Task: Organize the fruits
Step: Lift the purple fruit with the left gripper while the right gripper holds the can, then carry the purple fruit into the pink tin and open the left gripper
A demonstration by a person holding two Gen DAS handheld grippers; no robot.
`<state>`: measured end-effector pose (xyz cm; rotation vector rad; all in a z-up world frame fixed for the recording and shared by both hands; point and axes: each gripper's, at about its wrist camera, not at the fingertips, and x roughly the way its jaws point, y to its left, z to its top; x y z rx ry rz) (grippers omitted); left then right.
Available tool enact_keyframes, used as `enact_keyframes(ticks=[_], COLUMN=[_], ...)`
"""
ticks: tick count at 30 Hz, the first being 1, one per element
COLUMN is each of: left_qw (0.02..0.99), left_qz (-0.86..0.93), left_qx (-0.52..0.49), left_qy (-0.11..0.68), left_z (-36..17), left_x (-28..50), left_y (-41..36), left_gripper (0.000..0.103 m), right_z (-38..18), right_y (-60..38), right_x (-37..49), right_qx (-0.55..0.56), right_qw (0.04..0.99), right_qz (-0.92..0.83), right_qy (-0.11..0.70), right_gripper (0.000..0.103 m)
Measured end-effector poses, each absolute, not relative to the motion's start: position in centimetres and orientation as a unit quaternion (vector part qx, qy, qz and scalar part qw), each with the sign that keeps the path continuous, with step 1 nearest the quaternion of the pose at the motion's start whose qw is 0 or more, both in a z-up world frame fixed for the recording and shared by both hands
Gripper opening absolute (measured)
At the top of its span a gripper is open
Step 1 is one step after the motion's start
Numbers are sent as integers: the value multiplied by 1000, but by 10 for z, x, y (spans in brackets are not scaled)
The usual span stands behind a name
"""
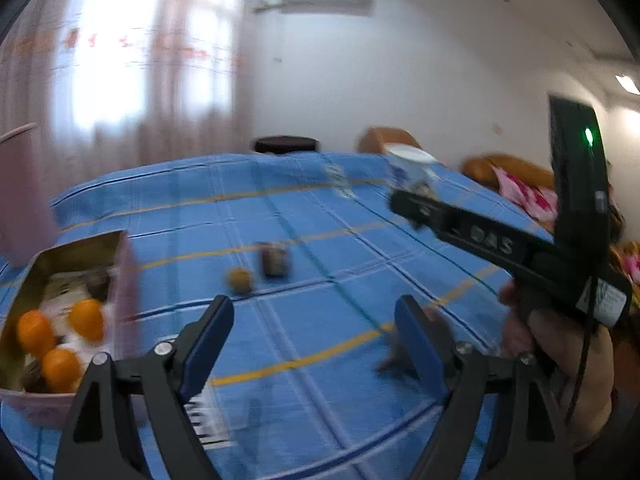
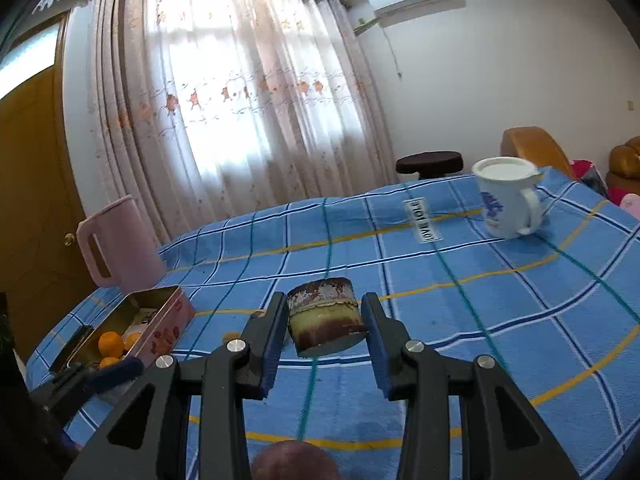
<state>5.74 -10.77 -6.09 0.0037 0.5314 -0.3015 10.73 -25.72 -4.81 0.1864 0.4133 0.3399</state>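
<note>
Left wrist view: left tongs (image 1: pixel 314 344) released, empty; small round yellowish fruit (image 1: pixel 240 279) ahead, pink rectangular tin of oranges (image 1: pixel 122 280) just left.

Right wrist view: right tongs (image 2: pixel 325 330) spread around rusty round tin (image 2: pixel 326 316), not clenched; better centred before squeezing.

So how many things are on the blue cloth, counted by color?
Orange: 4 — three oranges in the pink tin, one loose fruit
Pink: 2 — tin, pitcher
White: 1 — mug
Rusty: 1 — can
Total: 8
</note>
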Motion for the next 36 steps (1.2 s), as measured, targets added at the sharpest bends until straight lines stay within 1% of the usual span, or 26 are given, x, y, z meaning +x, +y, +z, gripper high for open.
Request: enact_keyframes(ticks=[1, 6, 9, 10, 12, 13, 18, 19, 25, 27, 30, 35, 36], left_qw=[948, 923, 904, 901, 900, 896, 895, 893, 893, 894, 896, 897, 897], left_qz=[-165, -213, -226, -230, -235, -245, -255, -268, -268, -268, -264, -265, -269], left_qx=[8, 11, 38, 42, 47, 45, 31, 20, 9, 21, 24, 26, 26], left_qy=[273, 321, 361, 364, 364, 368, 364, 362, 362, 358, 357, 352, 350], left_z=[-61, -74, -92, -93, -93, -94, -92, -91, -88, -88, -91, -88, -87], left_x=[60, 73, 75, 72, 68, 66, 58, 58, 59, 56, 55, 52, 51], left_y=[-118, -151, -168, -171, -173, -173, -167, -165, -152, -154, -156, -154, -154], left_gripper=[91, 90, 82, 77, 72, 67, 65, 47, 47, 47, 55, 54, 49], right_z=[-48, -46, -46, -48, -51, -53, -55, -55, -48, -49, -50, -49, -50], right_y=[-262, -297, -306, -307, -308, -308, -302, -300, -283, -278, -277, -277, -276], right_x=[105, 90, 83, 82, 81, 81, 77, 76, 72, 73, 71, 71, 70], right_qx=[91, 95, 99, 101, 106, 107, 106, 104, 86, 80, 78, 80, 81], right_qw=[962, 969, 969, 969, 967, 967, 965, 965, 966, 966, 966, 965, 965], right_qz=[161, 120, 120, 122, 128, 131, 142, 144, 158, 159, 157, 160, 161], right_qy=[203, 193, 189, 189, 191, 192, 193, 192, 186, 189, 191, 192, 191], right_gripper=[40, 40, 40, 40, 40, 40, 40, 40, 40, 40, 40, 40, 40])
